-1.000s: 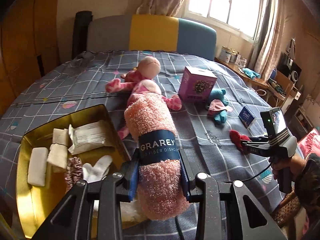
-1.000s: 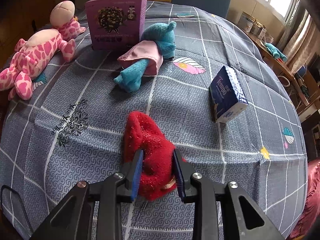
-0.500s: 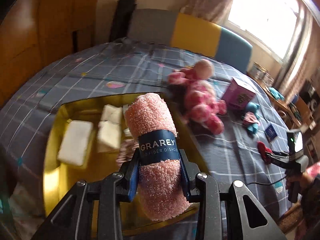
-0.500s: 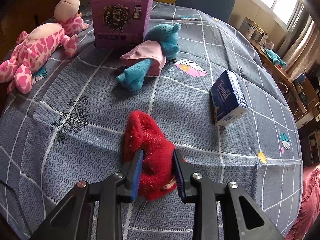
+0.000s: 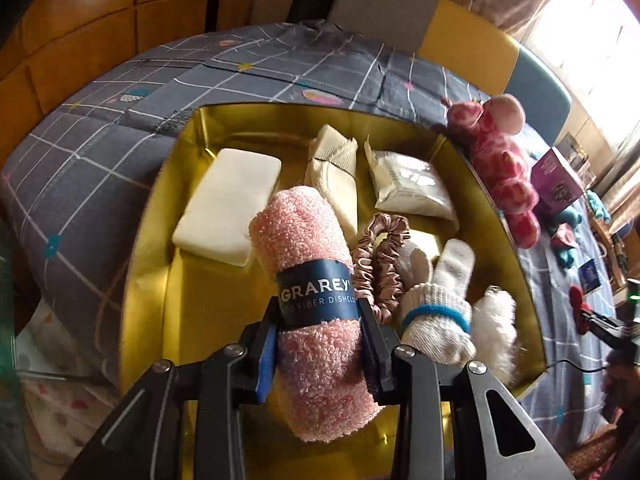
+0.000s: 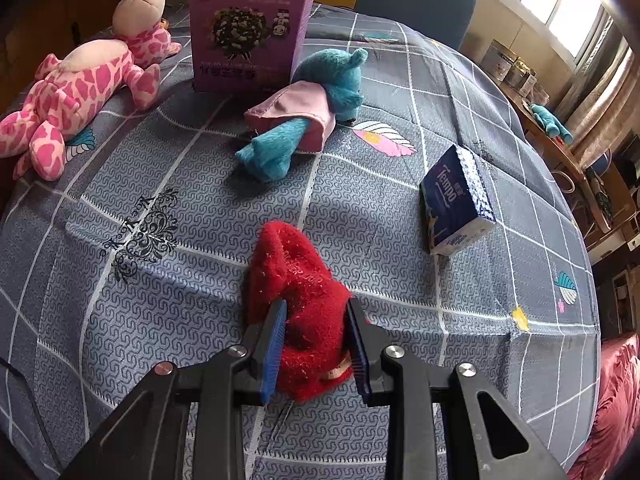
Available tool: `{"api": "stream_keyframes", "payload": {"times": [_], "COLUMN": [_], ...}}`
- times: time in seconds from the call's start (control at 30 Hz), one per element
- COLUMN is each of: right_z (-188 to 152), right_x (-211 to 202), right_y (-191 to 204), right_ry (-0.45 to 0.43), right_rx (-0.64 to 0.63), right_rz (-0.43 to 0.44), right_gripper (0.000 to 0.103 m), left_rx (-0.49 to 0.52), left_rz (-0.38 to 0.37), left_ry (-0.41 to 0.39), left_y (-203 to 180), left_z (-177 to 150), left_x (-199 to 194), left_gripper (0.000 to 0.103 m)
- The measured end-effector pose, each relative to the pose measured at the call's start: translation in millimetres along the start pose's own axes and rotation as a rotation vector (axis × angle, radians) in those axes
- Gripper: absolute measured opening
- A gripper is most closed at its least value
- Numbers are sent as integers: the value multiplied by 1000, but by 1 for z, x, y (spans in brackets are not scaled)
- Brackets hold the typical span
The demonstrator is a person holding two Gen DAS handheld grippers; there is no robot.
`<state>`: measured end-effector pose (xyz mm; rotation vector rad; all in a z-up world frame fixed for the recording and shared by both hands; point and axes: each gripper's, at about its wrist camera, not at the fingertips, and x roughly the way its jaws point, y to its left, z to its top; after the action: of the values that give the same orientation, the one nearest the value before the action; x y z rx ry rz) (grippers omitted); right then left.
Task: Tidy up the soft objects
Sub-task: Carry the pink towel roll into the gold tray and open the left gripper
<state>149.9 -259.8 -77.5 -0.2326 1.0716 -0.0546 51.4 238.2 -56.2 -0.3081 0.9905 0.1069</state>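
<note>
A rolled pink dishcloth [image 5: 316,280] with a dark blue paper band is clamped in my left gripper [image 5: 318,330], which hangs over the gold tin [image 5: 160,240]. Inside the tin lie a white sponge [image 5: 228,212], a cream cloth bundle [image 5: 334,172], a white packet [image 5: 408,184], a brown scrunchie [image 5: 380,256], a knitted glove [image 5: 436,312] and a white fluffy piece [image 5: 498,320]. My right gripper [image 6: 316,344] is shut on a red fuzzy sock [image 6: 296,280] that lies on the bedspread. A pink spotted plush [image 6: 76,96] and a teal plush [image 6: 312,108] lie beyond it.
A purple box [image 6: 248,36] stands behind the teal plush, and a blue tissue pack [image 6: 456,196] lies to the right. The bed [image 6: 160,320] drops off at the right edge, with a wooden shelf [image 6: 560,136] beyond. A wooden wall [image 5: 80,20] rises left of the tin.
The left gripper has carried the pink dishcloth leftward and down, from above the bedspread to over the gold tin. The right gripper stays put on the red sock.
</note>
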Motion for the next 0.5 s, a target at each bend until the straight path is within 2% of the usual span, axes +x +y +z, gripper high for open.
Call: {"api": "stream_keyframes", "payload": {"times": [0.13,0.23,0.5], "right_z": [0,0,-1], "right_x": [0,0,-1], "right_y": [0,0,3], "right_ry": [0,0,-1], "right_rx": [-4,-6,-20], "right_rz": [-2,-4,-17], "right_gripper": [29,29,29], "left_rx": [-35,-9,41], "left_rz": [23,45,121], "left_ry": [36,-9,-123], "left_y": [2,-2,-15], "left_z": [7,6,-1], "left_x": [16,6,-27], "left_gripper": [44,54,56]}}
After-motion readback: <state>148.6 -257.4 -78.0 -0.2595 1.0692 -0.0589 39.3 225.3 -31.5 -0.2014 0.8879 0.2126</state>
